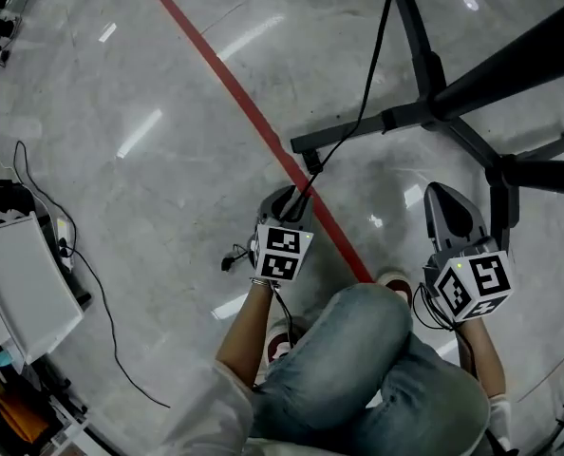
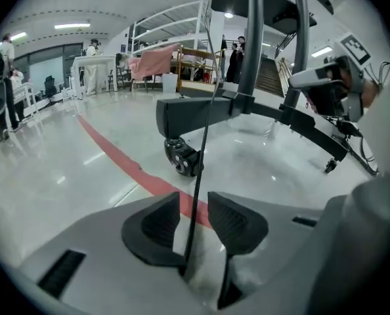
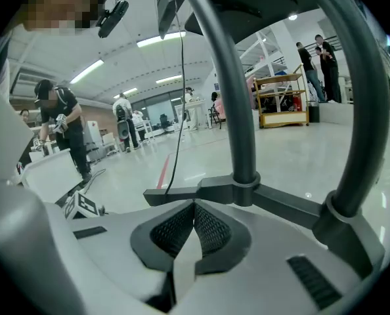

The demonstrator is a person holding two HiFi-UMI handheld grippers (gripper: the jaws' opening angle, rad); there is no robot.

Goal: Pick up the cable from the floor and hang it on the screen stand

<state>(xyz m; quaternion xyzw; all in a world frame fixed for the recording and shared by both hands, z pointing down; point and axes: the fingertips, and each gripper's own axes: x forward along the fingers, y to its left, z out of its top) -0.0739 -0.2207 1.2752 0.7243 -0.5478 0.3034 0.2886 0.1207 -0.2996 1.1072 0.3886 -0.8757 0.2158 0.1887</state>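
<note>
Loosely, the ribbed left gripper [image 2: 194, 205] gapes around a thin black cable [image 2: 201, 157]; right gripper [image 3: 194, 210] closed.

The screen stand [image 1: 433, 106] is cut off by the head view's top and right edges. The cable [image 1: 366, 103] leaves the top edge beside the stand's post. Its lower end, just before the stand's nearest foot, is hidden under the left gripper [image 1: 291, 207].

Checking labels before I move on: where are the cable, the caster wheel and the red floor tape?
cable [image 2: 192, 222]: left gripper view, lower stretch.
caster wheel [image 2: 182, 157]: left gripper view, wheel's side.
red floor tape [image 1: 227, 74]: head view, middle of the strip.
</note>
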